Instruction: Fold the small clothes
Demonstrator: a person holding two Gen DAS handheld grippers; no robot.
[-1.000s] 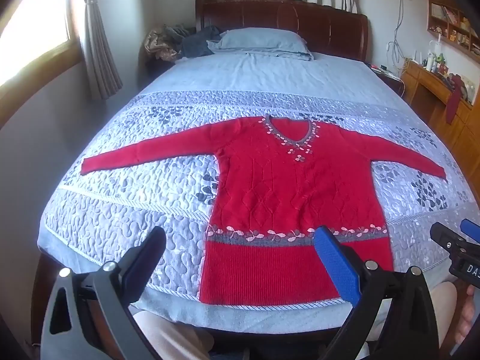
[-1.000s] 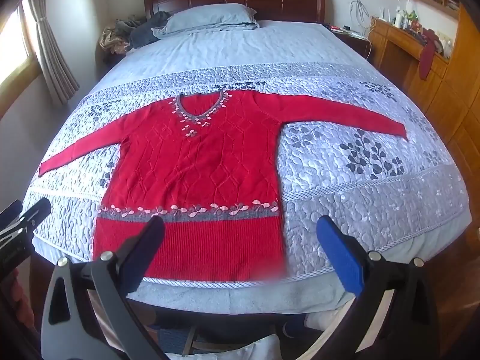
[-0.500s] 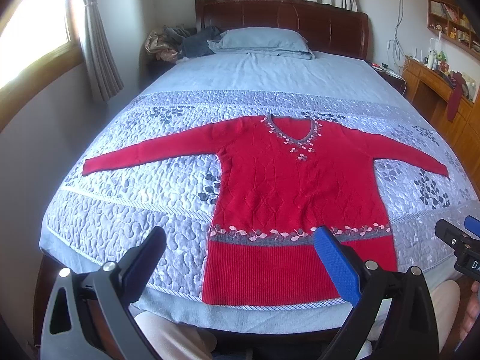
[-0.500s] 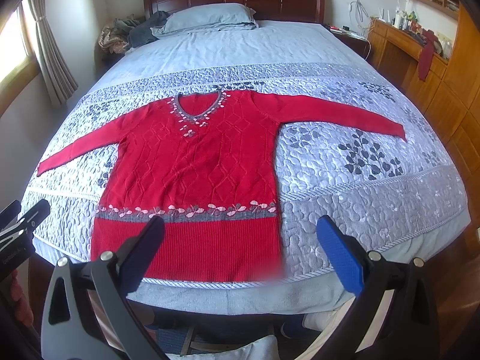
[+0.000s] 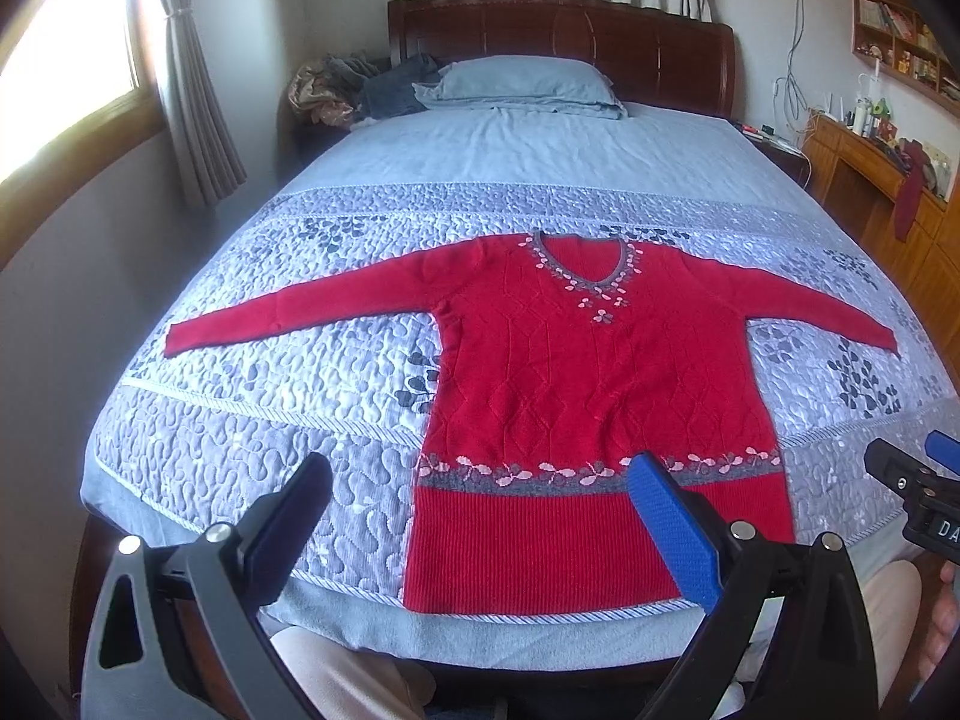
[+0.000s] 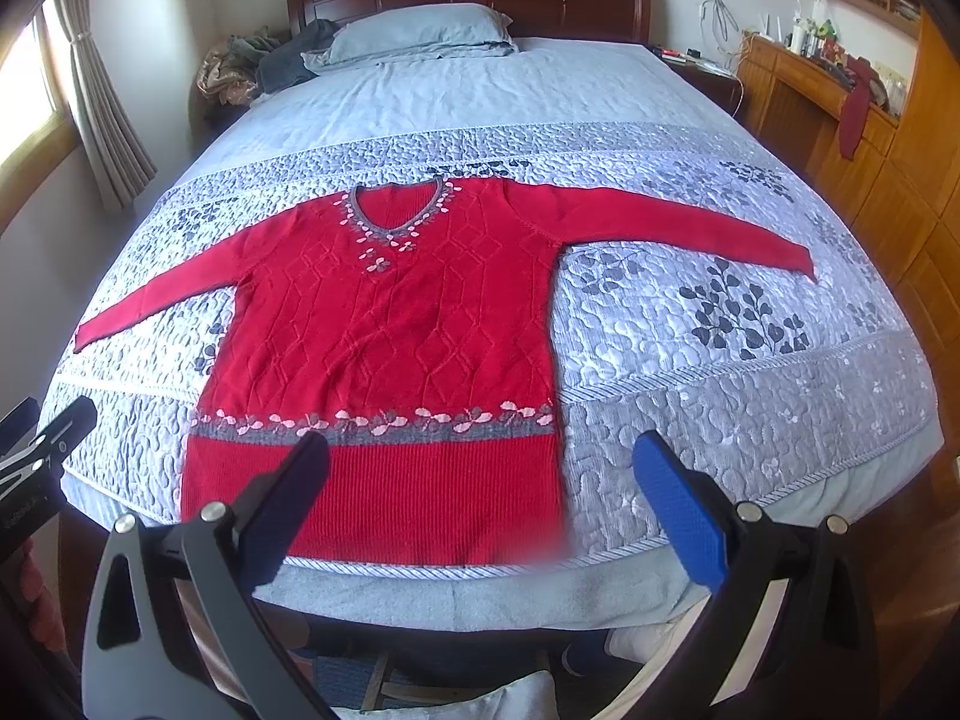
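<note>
A red knit sweater [image 5: 594, 384] with a grey flowered V-neck lies flat, face up, sleeves spread wide, across a quilted bed [image 5: 252, 420]

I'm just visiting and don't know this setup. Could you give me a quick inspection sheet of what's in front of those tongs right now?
Surface: bed with a quilted grey-blue cover, leaf pattern.
Job's things: one red sweater lying flat, front up, both sleeves spread wide, hem at the near edge; unfolded.
Clutter: pillow at the headboard, heap of clothes beside it.
Grippers: left tongs and right tongs both open, empty, held off the near edge, touching nothing.
Cables: wires hang on the far wall above the desk.
Surroundings: wooden desk and shelves on the right, curtained window on the left.
</note>
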